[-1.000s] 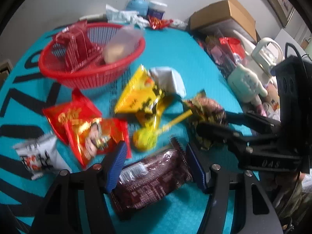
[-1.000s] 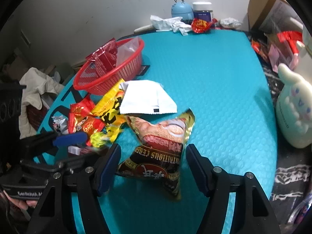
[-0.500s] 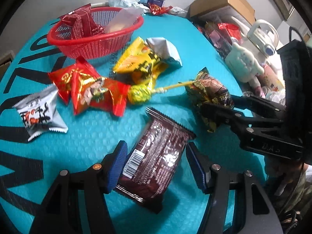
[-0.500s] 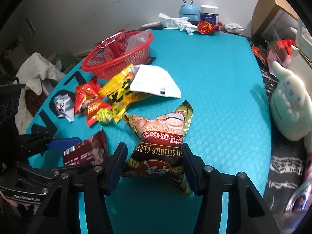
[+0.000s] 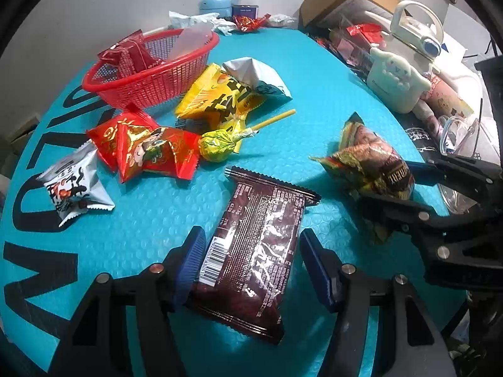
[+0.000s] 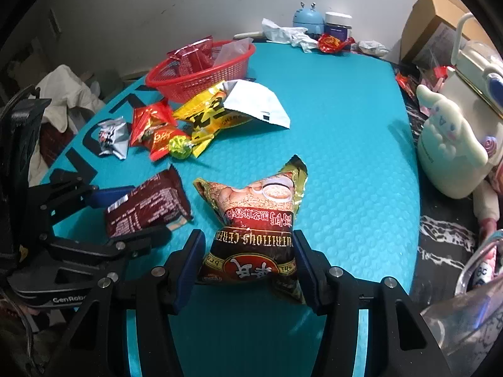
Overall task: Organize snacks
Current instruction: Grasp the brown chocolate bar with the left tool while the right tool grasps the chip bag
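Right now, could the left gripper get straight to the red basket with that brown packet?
Probably yes. The left gripper holds the brown packet, and the red basket sits ahead with its open top exposed. Loose snacks like the lollipop lie between on the mat, so carry it over them.

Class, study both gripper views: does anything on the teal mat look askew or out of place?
Most snacks lie scattered outside the red mesh basket. The yellow crinkled packet sprawls under a white pouch, and a yellow-wrapped lollipop lies loose beside it.
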Demonstrator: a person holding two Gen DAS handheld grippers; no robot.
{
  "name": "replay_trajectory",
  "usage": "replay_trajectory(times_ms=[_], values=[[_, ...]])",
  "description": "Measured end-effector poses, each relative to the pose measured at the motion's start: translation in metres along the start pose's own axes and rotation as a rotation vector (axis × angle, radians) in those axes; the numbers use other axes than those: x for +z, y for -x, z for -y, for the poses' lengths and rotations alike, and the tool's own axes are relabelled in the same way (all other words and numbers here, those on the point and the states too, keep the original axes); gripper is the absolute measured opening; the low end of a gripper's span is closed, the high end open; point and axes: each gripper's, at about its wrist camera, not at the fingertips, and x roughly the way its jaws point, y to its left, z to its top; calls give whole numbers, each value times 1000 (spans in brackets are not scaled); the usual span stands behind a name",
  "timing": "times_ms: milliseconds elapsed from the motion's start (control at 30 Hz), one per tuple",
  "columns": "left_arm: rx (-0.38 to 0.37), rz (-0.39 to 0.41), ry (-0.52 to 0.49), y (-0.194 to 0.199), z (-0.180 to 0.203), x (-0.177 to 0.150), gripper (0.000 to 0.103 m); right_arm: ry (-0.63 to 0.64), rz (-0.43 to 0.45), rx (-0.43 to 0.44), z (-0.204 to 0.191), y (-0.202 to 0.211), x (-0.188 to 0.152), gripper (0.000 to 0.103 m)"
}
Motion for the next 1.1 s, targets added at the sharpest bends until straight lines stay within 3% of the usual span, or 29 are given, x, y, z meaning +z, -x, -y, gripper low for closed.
replay_trajectory(times_ms=[133, 700, 833, 967, 1100], values=[[-11, 5, 35, 6, -6, -5, 49, 13, -1, -5, -3, 4, -5, 55], [-10, -58, 78, 25, -7, -30, 48, 86, -48, 22, -24, 18, -26, 55], [6, -62, 64, 19, -3, -27, 51, 75, -57, 19, -22, 13, -23, 59], [16, -58, 27, 15, 4, -24, 67, 56, -81, 18, -18, 2, -24, 69], [36, -52, 11, 11, 9, -22, 72, 51, -66, 23, -15, 2, -25, 69]])
